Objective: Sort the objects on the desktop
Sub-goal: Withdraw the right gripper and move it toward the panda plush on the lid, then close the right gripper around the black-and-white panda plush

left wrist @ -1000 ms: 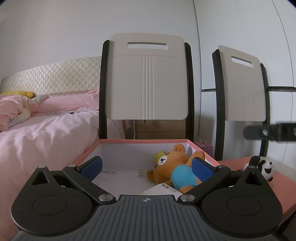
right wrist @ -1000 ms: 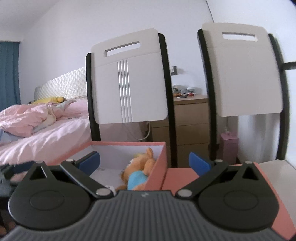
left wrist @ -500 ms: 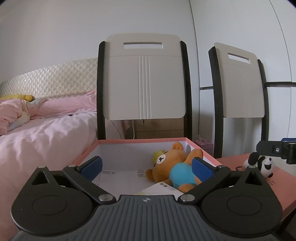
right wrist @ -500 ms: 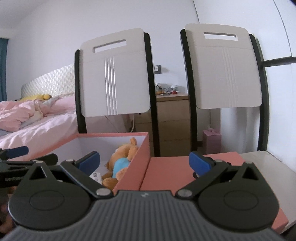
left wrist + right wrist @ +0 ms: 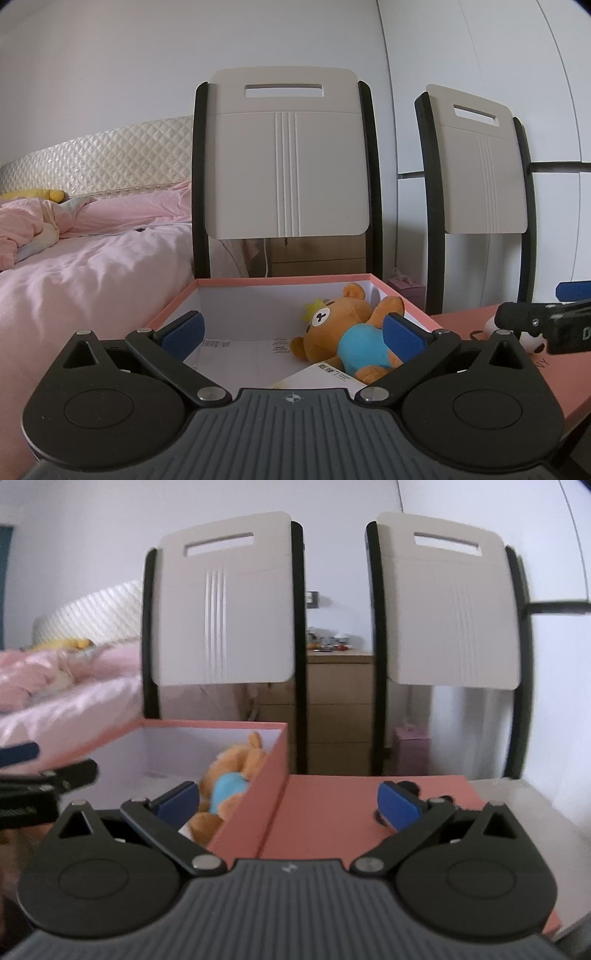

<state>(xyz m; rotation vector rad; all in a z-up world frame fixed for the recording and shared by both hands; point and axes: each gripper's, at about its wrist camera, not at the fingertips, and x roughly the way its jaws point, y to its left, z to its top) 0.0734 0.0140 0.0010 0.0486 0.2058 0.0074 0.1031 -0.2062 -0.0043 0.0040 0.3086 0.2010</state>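
Note:
An open pink box (image 5: 280,281) with a white inside holds a brown bear plush in a blue shirt (image 5: 347,332) and a white booklet (image 5: 321,373). My left gripper (image 5: 293,330) hangs open over the box's near side, gripping nothing. The pink lid (image 5: 332,805) lies flat to the right of the box (image 5: 255,812). A small panda toy (image 5: 532,341) sits on the lid, partly hidden behind my right gripper (image 5: 535,321). In the right wrist view my right gripper (image 5: 288,805) is open and empty above the lid, with black parts of the panda (image 5: 410,786) behind its right finger.
Two white folding chairs (image 5: 284,162) (image 5: 480,166) stand upright just behind the box. A bed with pink covers (image 5: 92,266) lies to the left. A wooden drawer chest (image 5: 338,709) is behind the chairs, and a white tabletop (image 5: 535,805) shows right of the lid.
My right gripper has dropped and come in over the lid, now in front of the panda. The left gripper has barely shifted and stays open over the box.

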